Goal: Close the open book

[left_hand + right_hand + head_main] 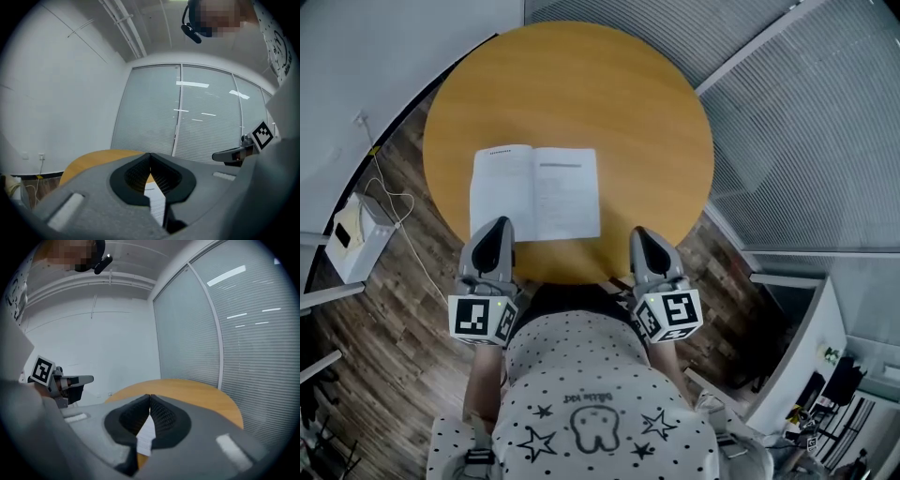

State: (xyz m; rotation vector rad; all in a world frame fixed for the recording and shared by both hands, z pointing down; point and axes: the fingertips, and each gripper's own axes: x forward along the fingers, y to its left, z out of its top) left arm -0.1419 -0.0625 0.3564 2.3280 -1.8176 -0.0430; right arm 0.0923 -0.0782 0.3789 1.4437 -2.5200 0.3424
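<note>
Open book (535, 192) lies flat on the round desk (656, 112); left gripper (492, 232) and right gripper (645, 242) both closed, empty, near its edge.

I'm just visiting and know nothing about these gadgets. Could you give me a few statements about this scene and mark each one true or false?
1. The book lies open on the table. True.
2. The table is square. False: it is round.
3. The left claw is shut and holds nothing. True.
4. The right claw grips a page. False: it is shut and empty, off to the book's right.
5. A cup stands beside the book. False: only the book lies on the table.
</note>
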